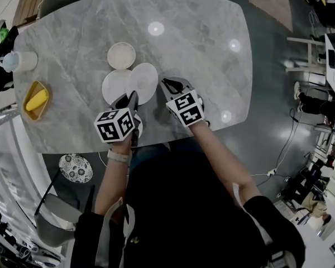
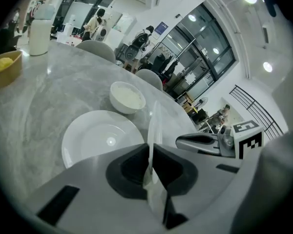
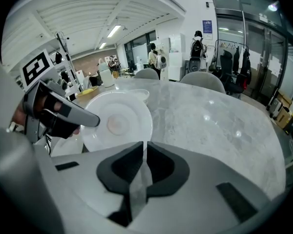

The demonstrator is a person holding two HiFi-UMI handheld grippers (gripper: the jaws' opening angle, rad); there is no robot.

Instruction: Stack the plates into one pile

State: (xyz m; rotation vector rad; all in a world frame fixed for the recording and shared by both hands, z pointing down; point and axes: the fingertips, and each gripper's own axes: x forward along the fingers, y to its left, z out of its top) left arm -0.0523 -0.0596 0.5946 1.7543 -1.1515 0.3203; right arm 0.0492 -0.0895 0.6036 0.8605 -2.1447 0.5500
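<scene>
Marble table (image 1: 212,66) fills the head view, and your reference is the flat plate (image 1: 113,87) lying on it. Just right of that flat plate, overlapping its rim, the tilted plate (image 1: 145,80) is held on a slant by your left gripper (image 1: 132,98), likely so it can swing across and settle on top. Your right gripper (image 1: 166,83) sits further right of the flat plate, tips just beside the tilted plate's far rim, probably to steady it. A small bowl (image 1: 121,55) stands just beyond the flat plate.

Left gripper view: your jaws pinch the tilted plate edge-on by its rim, a thin hold that leaves its underside free. The flat plate lies bare just left of them.

Right gripper view: these jaws are pressed together with only a pale sliver between. Whether that sliver is the rim, I cannot tell. The tilted plate faces you, above the flat plate's right side.
</scene>
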